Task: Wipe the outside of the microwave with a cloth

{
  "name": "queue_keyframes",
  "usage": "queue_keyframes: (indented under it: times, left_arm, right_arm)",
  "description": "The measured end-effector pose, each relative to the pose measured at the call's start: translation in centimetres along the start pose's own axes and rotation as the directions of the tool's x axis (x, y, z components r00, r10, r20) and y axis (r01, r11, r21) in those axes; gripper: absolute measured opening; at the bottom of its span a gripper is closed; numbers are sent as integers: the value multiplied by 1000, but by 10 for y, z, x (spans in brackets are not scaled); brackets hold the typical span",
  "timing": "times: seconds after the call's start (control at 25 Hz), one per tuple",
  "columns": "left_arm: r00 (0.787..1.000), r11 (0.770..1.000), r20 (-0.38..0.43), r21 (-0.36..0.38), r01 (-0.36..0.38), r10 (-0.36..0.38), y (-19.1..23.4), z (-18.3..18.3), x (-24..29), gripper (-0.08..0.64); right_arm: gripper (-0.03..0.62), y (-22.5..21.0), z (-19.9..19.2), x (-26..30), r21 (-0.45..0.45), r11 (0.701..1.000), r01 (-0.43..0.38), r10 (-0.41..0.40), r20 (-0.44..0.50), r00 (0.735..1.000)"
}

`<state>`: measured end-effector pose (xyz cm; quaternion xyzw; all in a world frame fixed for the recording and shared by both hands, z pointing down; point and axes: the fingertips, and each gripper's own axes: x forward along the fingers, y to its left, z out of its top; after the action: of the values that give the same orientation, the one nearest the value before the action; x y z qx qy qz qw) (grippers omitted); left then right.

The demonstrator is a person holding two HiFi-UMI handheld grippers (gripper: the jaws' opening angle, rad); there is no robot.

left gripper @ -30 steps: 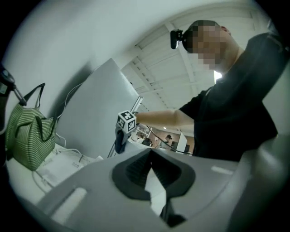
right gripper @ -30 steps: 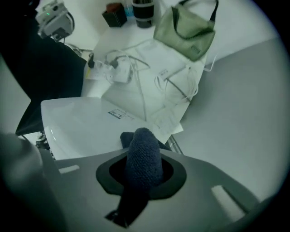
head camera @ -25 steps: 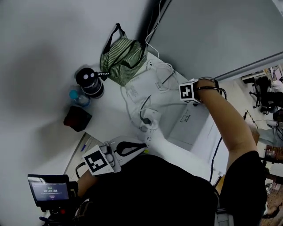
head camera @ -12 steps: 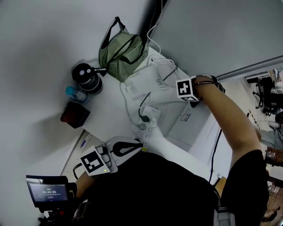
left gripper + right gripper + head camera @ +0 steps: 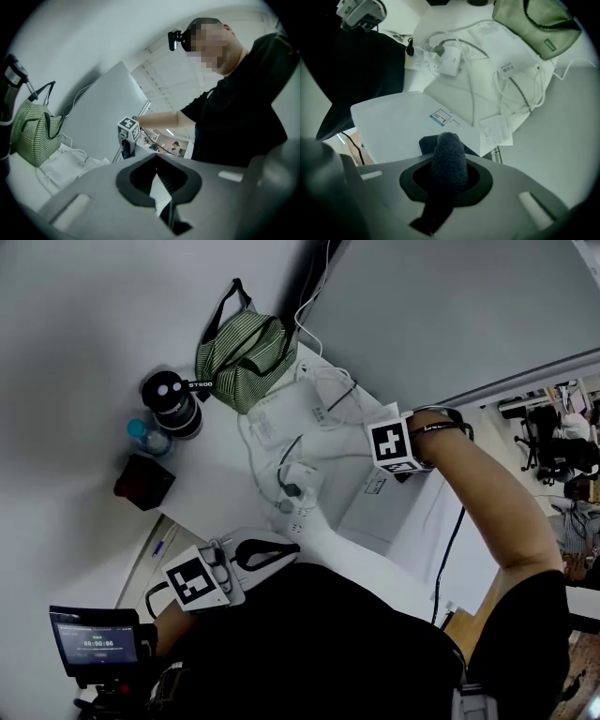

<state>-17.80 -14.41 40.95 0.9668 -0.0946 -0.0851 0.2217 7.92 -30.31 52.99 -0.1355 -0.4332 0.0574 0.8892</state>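
The white microwave [image 5: 367, 517] stands at the table's near right, and its flat top with a small blue label [image 5: 440, 117] fills the middle of the right gripper view. My right gripper [image 5: 405, 468] hangs over the top's far right edge, shut on a dark grey cloth [image 5: 449, 158] that bulges up between the jaws. The cloth's contact with the surface is hidden. My left gripper [image 5: 278, 551] is held low near the person's body, left of the microwave. Its jaws are shut with nothing between them.
Behind the microwave lie white papers [image 5: 292, 412], tangled white cables [image 5: 520, 86] and a power strip with an adapter [image 5: 296, 489]. A green striped bag [image 5: 240, 352], a black flask [image 5: 168, 403], a blue-capped bottle [image 5: 141, 435] and a dark red box [image 5: 142, 482] stand further left.
The head view has drifted, so the table things sit further left. My right gripper with the cloth has slid slightly nearer over the microwave top. The left gripper stays put.
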Motion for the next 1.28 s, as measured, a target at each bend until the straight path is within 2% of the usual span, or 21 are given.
queue_keyframes:
  times: [0.28,0.44,0.56,0.72,0.8,0.92,1.04,1.28]
  left_arm:
    - [996,995,-4,-44,-89,89,21,-23,-38,3]
    - [994,993,5,-48,-105,106,23,-27,-44,3]
    - [996,996,17,-26,-87,88,17,-18,-38,3]
    - [998,999,29,9,-51,51,9,-3,-25,3]
    - [999,999,35,21,-26,25,3,3,-17,3]
    - [1000,1000,30,28,4,-5,-5,3,-9,3]
    - [1000,1000,26,13,-1,1,-5,-3,-13,3]
    - [997,997,23,-35,-70,71,7,-25,-42,3]
  right_arm:
    - [51,-27,77,96,-20,997,-77,75,-77,994]
    - [51,-35,92,109,8,998,-67,67,-25,997]
    - [54,-13,70,67,28,996,-86,84,67,994]
    - [54,38,17,-40,-9,998,-58,58,180,982]
    - [54,56,-3,-69,-25,999,-31,35,162,986]
    - [55,66,-5,-55,-52,999,-15,20,86,996]
    - [54,60,22,-30,-72,997,-19,23,66,998]
    - [49,44,112,66,-71,991,-111,115,52,992]
